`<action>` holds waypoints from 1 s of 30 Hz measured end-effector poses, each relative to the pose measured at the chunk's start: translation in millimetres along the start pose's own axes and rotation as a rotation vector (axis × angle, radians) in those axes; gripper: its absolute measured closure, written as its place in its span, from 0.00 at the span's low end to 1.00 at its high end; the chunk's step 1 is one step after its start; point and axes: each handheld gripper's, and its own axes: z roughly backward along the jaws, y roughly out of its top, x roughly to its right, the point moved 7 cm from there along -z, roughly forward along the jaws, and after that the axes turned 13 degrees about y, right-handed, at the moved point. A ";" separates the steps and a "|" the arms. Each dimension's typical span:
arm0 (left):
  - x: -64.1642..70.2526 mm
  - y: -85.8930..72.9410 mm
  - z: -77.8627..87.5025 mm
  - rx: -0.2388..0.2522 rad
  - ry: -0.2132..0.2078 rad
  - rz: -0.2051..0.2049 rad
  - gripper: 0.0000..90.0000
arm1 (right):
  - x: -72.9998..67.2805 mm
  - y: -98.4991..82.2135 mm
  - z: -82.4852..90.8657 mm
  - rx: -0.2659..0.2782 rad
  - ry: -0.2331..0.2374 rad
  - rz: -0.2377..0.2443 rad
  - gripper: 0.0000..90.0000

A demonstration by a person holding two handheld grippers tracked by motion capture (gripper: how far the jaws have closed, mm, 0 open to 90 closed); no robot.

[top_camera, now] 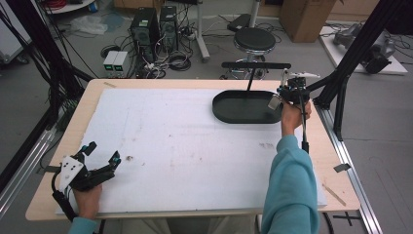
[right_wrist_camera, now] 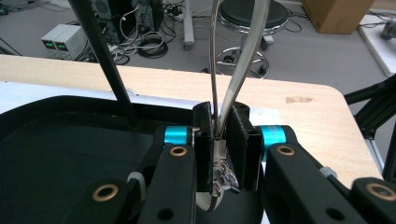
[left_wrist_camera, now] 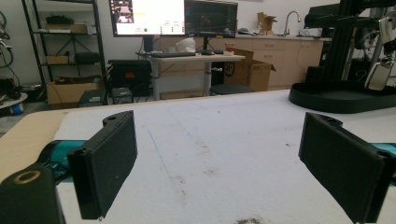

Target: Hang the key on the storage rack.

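Holding: right gripper is clamped tight on a metal utensil; two shiny arms rise from between the jaws in the right gripper view, probably tongs.
Location: utensil is over the right end of the black oval tray, near the far right corner of the tabletop, just beside the black T-bar stand.
Left gripper: rests at the near left corner on the white mat, jaws wide apart, nothing between them.
Step tip: keep the squeeze firm, since smooth metal may slip; move slowly, steer clear of the stand's post, and lower the utensil inside the tray rim before letting go.
Left hand tip: leave it parked, well apart from the tray.
Writing: none legible; monitor screens in the left gripper view are too small to read.
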 end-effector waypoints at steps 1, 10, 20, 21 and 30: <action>0.0 0.0 0.0 0.000 0.000 0.000 0.13 | 0.0 0.0 0.0 0.000 0.000 0.000 0.90; 0.2 0.0 0.1 0.001 0.000 0.001 0.13 | 1.5 0.9 -0.1 0.010 0.003 0.012 0.86; 0.2 0.0 0.1 0.001 0.000 0.000 0.13 | -3.5 10.5 6.3 0.091 0.011 0.041 0.42; 0.3 0.0 0.2 0.000 0.000 0.001 0.13 | -4.6 10.8 7.5 0.094 0.017 0.023 0.37; 0.0 0.0 0.0 0.000 0.000 0.000 0.13 | -29.3 8.2 28.5 0.116 0.112 0.086 0.01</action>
